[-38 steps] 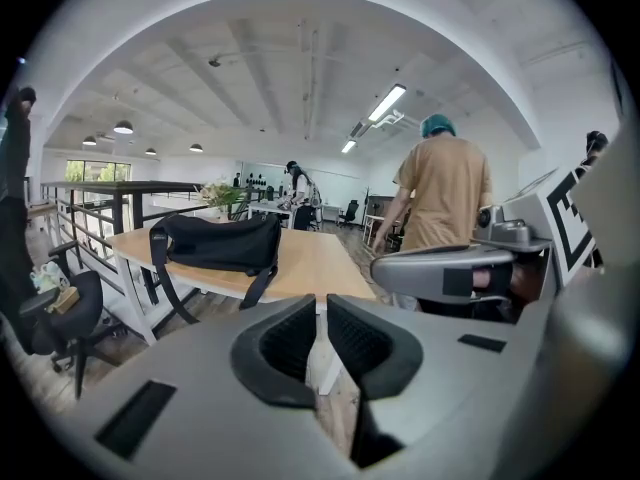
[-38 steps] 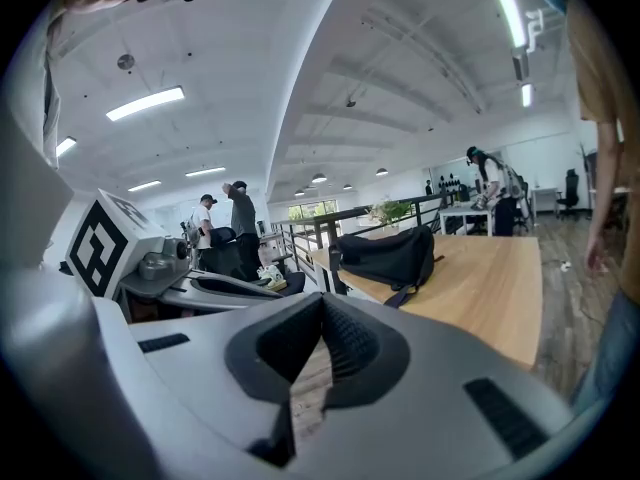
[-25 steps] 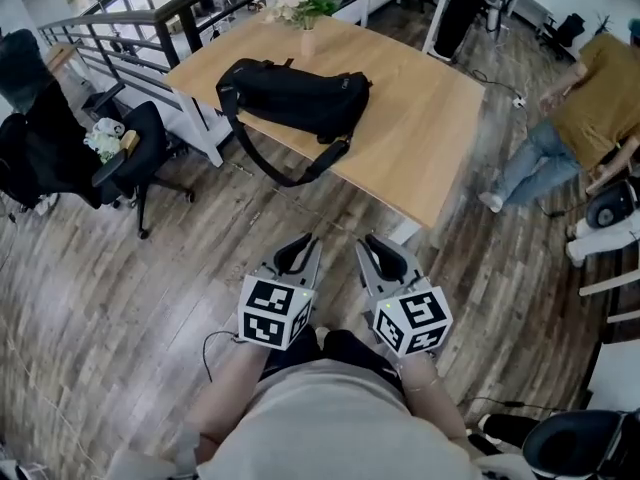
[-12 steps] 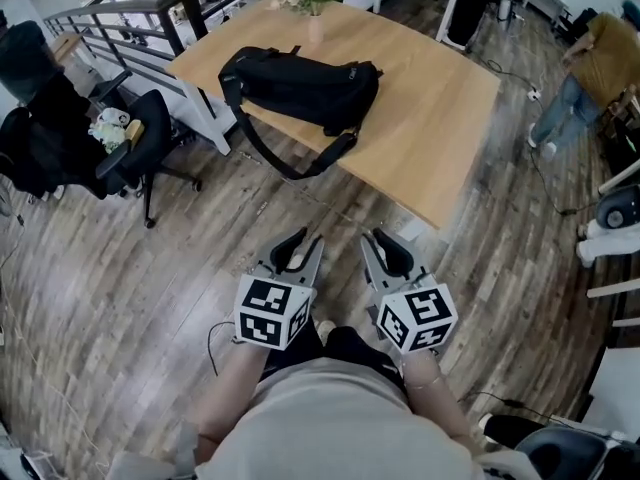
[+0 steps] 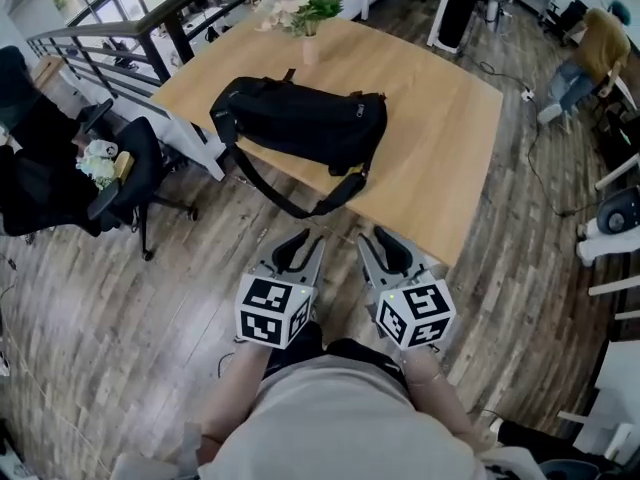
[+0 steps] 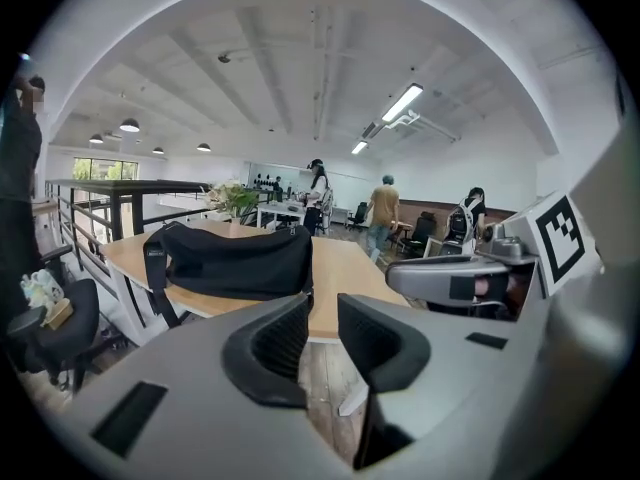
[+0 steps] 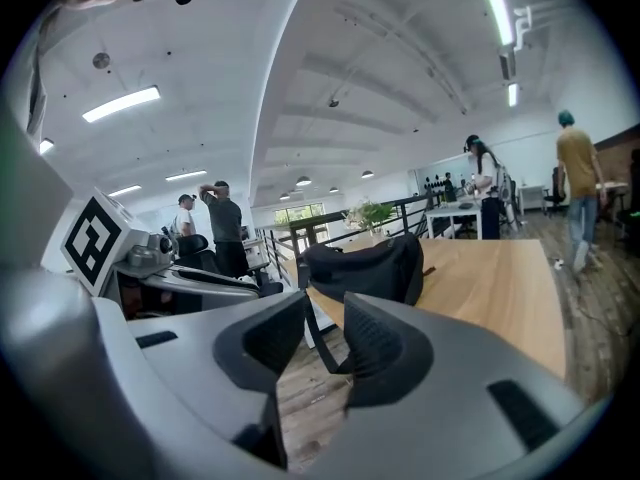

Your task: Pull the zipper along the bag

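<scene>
**The left gripper (image 5: 303, 249) and right gripper (image 5: 385, 249) drew up to the bag (image 5: 300, 123), both empty.**

Compared with a second earlier, the table (image 5: 440, 118) and the black bag on it stood nearer to the jaws. The approach was therefore under way, but by my judgement no pull had begun. The right gripper's jaws had just been opening and stood apart with nothing between them. The left gripper's jaws were likewise released, a narrow gap between them and nothing in it. The bag lay ahead of both grippers, well apart from either. Its strap (image 5: 290, 203) hung over the table edge nearest them. The zipper was too small to make out. Counted: two grippers, one bag, one strap, one table, one vase of flowers (image 5: 310, 18) beyond the bag, and one office chair (image 5: 120, 168) off to the left gripper's left.
</scene>
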A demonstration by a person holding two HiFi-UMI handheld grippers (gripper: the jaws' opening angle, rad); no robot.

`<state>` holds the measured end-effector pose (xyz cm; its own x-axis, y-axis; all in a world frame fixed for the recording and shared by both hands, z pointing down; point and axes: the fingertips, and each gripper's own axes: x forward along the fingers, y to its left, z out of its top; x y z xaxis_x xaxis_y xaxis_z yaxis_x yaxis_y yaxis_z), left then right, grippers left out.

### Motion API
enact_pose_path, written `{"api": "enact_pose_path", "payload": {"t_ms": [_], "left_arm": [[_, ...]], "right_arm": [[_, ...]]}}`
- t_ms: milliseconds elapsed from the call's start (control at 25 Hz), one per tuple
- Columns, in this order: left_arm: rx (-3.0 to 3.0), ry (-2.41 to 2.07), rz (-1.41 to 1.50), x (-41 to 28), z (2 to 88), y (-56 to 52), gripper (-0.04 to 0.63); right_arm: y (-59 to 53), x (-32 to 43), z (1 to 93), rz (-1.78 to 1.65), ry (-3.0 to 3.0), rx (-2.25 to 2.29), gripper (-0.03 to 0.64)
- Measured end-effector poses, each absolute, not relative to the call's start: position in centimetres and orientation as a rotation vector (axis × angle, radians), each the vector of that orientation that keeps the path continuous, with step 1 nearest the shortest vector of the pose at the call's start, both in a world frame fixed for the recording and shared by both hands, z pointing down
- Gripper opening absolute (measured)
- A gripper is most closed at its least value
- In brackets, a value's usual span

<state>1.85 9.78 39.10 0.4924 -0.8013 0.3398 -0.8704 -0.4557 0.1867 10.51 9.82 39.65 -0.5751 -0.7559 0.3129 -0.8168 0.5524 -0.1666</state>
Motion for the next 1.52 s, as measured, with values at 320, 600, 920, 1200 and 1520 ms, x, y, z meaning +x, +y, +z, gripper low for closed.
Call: {"api": "enact_pose_path", "payload": {"t_ms": [320,600,920,1200,1520], "left_arm": [[2.479,-1.267,0.295,-0.1,38.6,2.5,0.1],[2.52,-1.189,0.32,-1.6,38.8,-1.5,0.1],[2.492,-1.126,0.318,-1.6,40.7,-2.2,0.1],[2.472,-1.19,0.286,-1.7,40.8,-4.3,0.1],[2.503,-1.226,0.281,-0.6,39.4,-9.9,0.1]], "right_arm": [[2.5,7.2,38.3,0.4,-2.546,1.41,0.127],[-1.0,6.0,38.5,0.439,-2.501,1.498,0.129],[-1.2,6.1,39.5,0.494,-2.445,1.536,0.129],[-2.7,7.9,40.3,0.514,-2.409,1.571,0.132],[-7.8,10.8,39.8,0.5,-2.403,1.604,0.141]]}}
